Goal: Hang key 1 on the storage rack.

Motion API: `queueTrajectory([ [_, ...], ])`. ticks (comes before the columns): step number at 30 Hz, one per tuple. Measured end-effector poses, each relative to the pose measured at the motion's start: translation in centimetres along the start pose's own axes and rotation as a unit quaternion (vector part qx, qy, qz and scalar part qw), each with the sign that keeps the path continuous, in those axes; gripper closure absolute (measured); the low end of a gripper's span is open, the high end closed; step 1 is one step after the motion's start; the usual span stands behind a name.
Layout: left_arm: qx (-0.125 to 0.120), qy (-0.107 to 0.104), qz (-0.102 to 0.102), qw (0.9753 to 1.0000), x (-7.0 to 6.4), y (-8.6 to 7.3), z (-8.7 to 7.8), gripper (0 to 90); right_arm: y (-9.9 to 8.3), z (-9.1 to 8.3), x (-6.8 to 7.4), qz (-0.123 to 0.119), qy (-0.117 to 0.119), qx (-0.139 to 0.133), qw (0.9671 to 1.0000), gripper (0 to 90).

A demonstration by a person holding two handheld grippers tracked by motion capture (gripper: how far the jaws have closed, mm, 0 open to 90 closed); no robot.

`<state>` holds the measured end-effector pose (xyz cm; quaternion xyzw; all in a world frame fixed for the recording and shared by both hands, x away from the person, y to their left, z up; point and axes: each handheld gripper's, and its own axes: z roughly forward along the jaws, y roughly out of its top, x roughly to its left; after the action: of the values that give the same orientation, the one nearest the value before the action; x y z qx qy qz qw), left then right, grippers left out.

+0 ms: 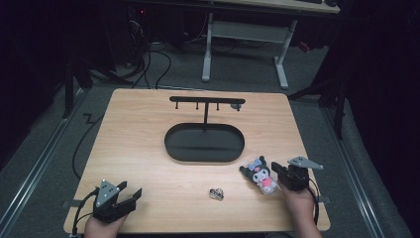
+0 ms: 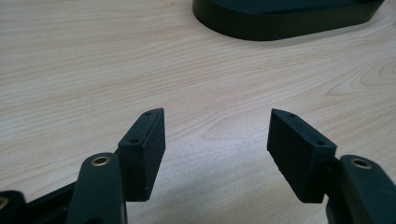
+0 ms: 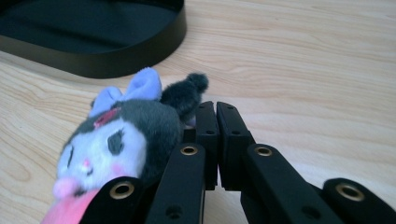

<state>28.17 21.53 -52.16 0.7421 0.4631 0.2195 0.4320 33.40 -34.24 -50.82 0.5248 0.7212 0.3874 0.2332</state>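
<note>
Right claw (image 3: 215, 109), jaws together, beside plush toy (image 3: 121, 135); oval tray (image 1: 204, 143) empty.

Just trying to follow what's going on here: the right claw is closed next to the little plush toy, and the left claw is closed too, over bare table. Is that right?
Not quite. The left claw is open: the left gripper view shows its jaws wide apart over the bare table. The rest holds: the right claw is closed, with the plush toy lying right beside it.
</note>
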Motion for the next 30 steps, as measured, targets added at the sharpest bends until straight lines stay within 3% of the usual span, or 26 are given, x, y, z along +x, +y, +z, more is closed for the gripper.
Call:
queueTrajectory([
  [5, 0.002, 0.004, 0.009, 0.9999, -0.3, 0.7, 0.5, 37.5, -0.6, -0.8, -0.5, 0.008, -0.008, -0.001, 0.9999, 86.4],
  [10, -0.003, -0.004, 0.018, 0.9998, -0.8, 1.6, 1.4, 34.7, -1.6, -2.3, -0.9, 0.018, -0.016, -0.007, 0.9997, 81.2],
  [17, 0.006, -0.038, 0.031, 0.9988, -1.7, 2.9, 3.1, 28.3, -2.8, -3.9, -0.8, 0.012, -0.018, -0.007, 0.9997, 74.6],
  [22, 0.019, -0.064, 0.075, 0.9949, -3.3, 3.9, 3.9, 24.2, -3.4, -5.0, -0.6, 0.004, -0.024, -0.014, 0.9996, 66.9],
  [24, 0.029, -0.067, 0.088, 0.9935, -3.4, 3.8, 4.0, 23.3, -3.6, -5.4, -0.6, 0.012, -0.023, -0.018, 0.9995, 63.3],
  [27, 0.037, -0.075, 0.086, 0.9928, -3.3, 3.2, 4.1, 22.8, -3.9, -5.6, -0.5, 0.016, -0.020, -0.017, 0.9995, 57.7],
  [30, 0.021, -0.081, 0.079, 0.9933, -3.0, 2.8, 3.8, 25.8, -3.9, -5.7, -0.3, 0.014, -0.023, -0.011, 0.9996, 53.6],
])
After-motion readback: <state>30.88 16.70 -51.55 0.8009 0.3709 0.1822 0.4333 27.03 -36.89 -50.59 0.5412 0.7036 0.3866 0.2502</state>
